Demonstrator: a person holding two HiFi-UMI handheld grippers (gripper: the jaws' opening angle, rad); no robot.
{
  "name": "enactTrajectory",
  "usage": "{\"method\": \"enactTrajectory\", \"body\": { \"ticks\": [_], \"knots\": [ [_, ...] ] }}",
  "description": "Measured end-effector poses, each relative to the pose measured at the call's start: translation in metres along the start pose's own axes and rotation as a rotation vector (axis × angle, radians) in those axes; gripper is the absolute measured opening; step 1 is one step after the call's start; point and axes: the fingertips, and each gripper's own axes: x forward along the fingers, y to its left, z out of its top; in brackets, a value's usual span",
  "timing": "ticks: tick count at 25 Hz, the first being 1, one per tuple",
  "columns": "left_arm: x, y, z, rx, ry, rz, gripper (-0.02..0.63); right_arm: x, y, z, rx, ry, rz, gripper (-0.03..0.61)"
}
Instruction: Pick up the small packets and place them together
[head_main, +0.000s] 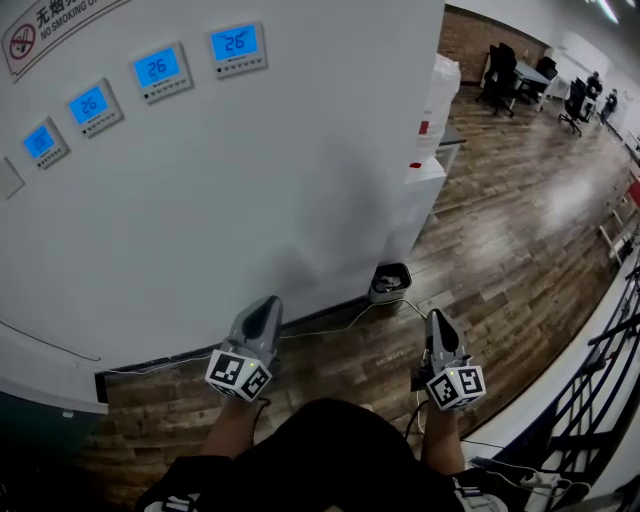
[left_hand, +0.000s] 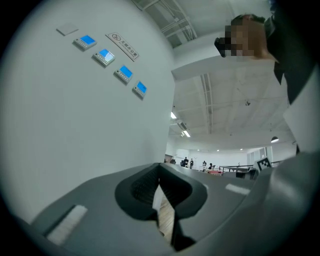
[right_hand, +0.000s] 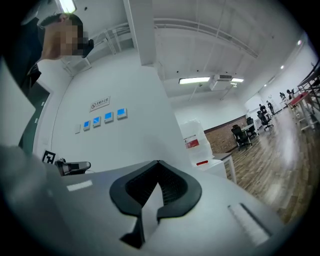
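Both tongs are clamped fully shut with nothing in them. In the head view the left gripper (head_main: 266, 306) and right gripper (head_main: 437, 320) stick out from the person's forearms, side by side but well apart, tips toward the white wall (head_main: 250, 180) and over a wood floor (head_main: 500, 230). Four blue-lit wall panels (head_main: 158, 68) run in a slanted row near a no-smoking sign (head_main: 40, 25). A small grey container (head_main: 389, 282) sits on the floor at the wall's corner. Black chairs (head_main: 500, 70) are way off at the top right, and there's a dark railing (head_main: 600, 380) along the right edge

Left gripper view: the jaws meet at the tip and nothing is pinched, you just see a sliver of floor through the hollow behind the pads. Same wall and panels on the left, then a big open room with tiny far-off people (left_hand: 192, 162)

Right gripper view: same deal, jaws closed on each other, empty. The left gripper shows at the left side, and a white stack with a red label (right_hand: 192, 140) stands by the wall's corner

Can't tell where the small packets are, none of these views shows them
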Motion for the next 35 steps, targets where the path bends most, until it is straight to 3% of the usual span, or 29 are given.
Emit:
{"method": "enactTrajectory", "body": {
  "ticks": [4,10,15,22,30,35],
  "knots": [
    [0.003,-0.006,-0.005,-0.026,0.020,-0.059,0.000,-0.019,0.005,0.002,0.044,-0.021,-0.057,0.002],
    [0.023,-0.040,-0.009,-0.063,0.055,-0.189,0.000,-0.063,-0.006,0.022,0.029,-0.057,-0.196,0.002],
    [0.071,-0.080,-0.023,-0.108,0.056,-0.304,0.000,-0.089,-0.046,0.041,0.023,-0.136,-0.287,0.002],
    [0.125,-0.129,-0.048,-0.129,0.072,-0.333,0.000,-0.134,-0.100,0.055,-0.099,-0.127,-0.415,0.002],
    [0.184,-0.213,-0.059,-0.200,0.071,-0.483,0.000,-0.184,-0.169,0.075,-0.086,-0.164,-0.517,0.002],
    [0.207,-0.258,-0.063,-0.188,0.066,-0.541,0.000,-0.226,-0.204,0.093,-0.087,-0.191,-0.576,0.002]
  ]
}}
